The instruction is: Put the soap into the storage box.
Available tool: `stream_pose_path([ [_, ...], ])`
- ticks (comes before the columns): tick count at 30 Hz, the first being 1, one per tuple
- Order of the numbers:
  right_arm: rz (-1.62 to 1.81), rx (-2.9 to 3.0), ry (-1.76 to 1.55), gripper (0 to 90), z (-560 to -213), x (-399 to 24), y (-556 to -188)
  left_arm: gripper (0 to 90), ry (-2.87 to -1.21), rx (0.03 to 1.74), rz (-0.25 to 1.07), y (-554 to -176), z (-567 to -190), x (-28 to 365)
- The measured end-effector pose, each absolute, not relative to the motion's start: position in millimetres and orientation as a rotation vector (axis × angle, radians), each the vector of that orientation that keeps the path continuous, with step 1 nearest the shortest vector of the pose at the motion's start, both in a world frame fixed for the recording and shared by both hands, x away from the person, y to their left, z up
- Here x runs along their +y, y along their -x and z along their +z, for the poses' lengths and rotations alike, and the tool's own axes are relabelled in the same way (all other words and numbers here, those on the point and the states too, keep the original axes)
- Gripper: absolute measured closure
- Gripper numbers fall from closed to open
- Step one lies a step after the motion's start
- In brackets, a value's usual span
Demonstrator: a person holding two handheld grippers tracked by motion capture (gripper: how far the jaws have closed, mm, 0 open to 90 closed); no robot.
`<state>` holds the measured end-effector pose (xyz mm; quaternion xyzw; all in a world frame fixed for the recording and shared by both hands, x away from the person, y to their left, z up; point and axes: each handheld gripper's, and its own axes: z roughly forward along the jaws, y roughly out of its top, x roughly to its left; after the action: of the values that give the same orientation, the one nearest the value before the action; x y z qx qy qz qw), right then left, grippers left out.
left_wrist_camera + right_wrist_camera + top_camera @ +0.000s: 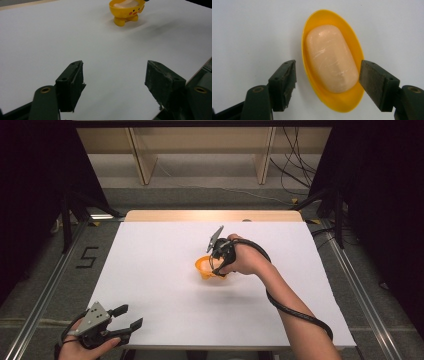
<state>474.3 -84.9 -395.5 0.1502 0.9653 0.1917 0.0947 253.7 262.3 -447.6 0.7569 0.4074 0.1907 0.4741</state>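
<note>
Peach soap bar (331, 58) lying in yellow duck-faced dish (312, 32), mid-table on white sheet (165, 305). Right gripper (216, 261) directly above, jaws apart, straddling dish, nothing clamped. Left gripper (126, 317) at near left corner, jaws wide apart, holding nothing. Judgement: soap looks slick, so centre pads on long sides, drop inside rim, squeeze slow, lift straight or dish may tip

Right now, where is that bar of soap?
The soap lies in the yellow duck-faced dish near the middle of the white table, directly beneath the open right gripper.
</note>
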Motion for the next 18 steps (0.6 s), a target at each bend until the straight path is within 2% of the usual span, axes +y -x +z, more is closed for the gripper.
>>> stream_pose_path([
  [18, 0.674, 2.777, -0.548, 30.8, -408, -136, -441, 30.7, -1.860, 1.004, 0.474, -254, -448, 262],
])
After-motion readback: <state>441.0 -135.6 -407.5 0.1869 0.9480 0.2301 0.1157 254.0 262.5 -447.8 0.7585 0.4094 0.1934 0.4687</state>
